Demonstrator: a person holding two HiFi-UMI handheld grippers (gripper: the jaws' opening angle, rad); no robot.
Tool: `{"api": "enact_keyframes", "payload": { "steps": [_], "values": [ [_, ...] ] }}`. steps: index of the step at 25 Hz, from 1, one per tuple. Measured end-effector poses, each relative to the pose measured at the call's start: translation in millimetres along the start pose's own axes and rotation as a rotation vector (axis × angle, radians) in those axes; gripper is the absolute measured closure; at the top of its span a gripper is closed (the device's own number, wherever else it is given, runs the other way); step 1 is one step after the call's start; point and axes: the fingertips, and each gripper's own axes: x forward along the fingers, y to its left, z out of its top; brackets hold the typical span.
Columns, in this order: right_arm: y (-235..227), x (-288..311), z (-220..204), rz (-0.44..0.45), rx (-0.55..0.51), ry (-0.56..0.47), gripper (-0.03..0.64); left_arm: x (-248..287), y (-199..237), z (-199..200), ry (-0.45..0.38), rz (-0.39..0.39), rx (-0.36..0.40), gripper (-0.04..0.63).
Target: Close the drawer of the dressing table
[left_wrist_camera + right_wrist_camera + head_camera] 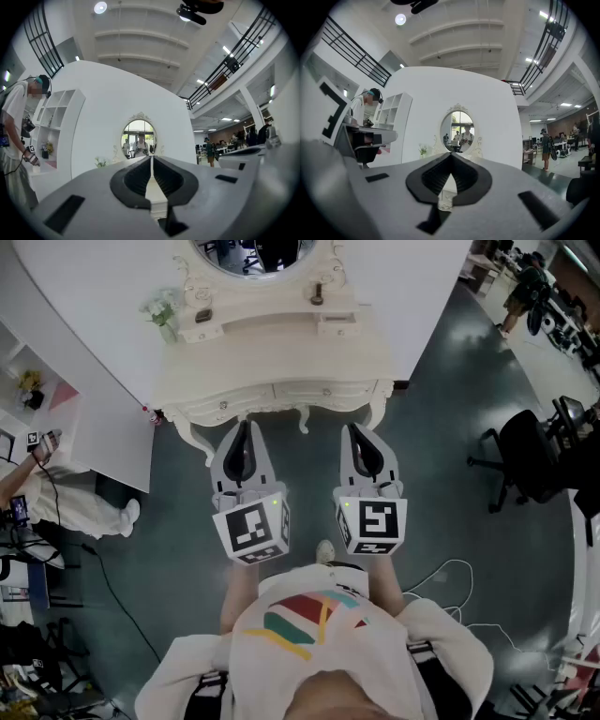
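Note:
The white ornate dressing table (272, 367) stands against the curved white wall, with its oval mirror (258, 254) above. Its two drawer fronts (223, 405) (327, 391) look flush with the front rail. My left gripper (244, 426) and right gripper (355, 428) are held side by side just short of the table's front edge, both pointing at it and touching nothing. Both are shut with nothing between the jaws. The left gripper (152, 158) faces the mirror (139, 138) in the left gripper view. The right gripper (451, 154) also faces the mirror (460, 126).
A small vase of flowers (164, 320) and a few small items (317, 294) sit on the tabletop. A white shelf unit (28, 381) and a person (37, 493) are at the left. A black office chair (534, 456) stands at the right, and cables (450, 573) lie on the floor.

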Motion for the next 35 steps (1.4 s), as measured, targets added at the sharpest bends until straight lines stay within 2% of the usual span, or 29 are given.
{"api": "enact_keyframes", "payload": {
  "steps": [14,20,24,28,35],
  "values": [
    [-21,23,-16,0.046,0.046,0.033,0.617,23,-8,-9,0.022,0.031,0.014,0.580],
    [-28,31,-16,0.097,0.097,-0.004,0.617,36,-7,-15,0.027,0.064,0.027,0.580],
    [-38,35,-23,0.090,0.073,0.010,0.617,42,-3,-15,0.016,0.095,0.022,0.580],
    [-45,40,-26,0.107,0.099,0.017,0.617,49,-1,-17,0.020,0.112,0.026,0.580],
    [-42,68,-33,0.149,0.105,0.023,0.617,78,10,-26,0.006,0.115,0.013,0.580]
  ]
}}
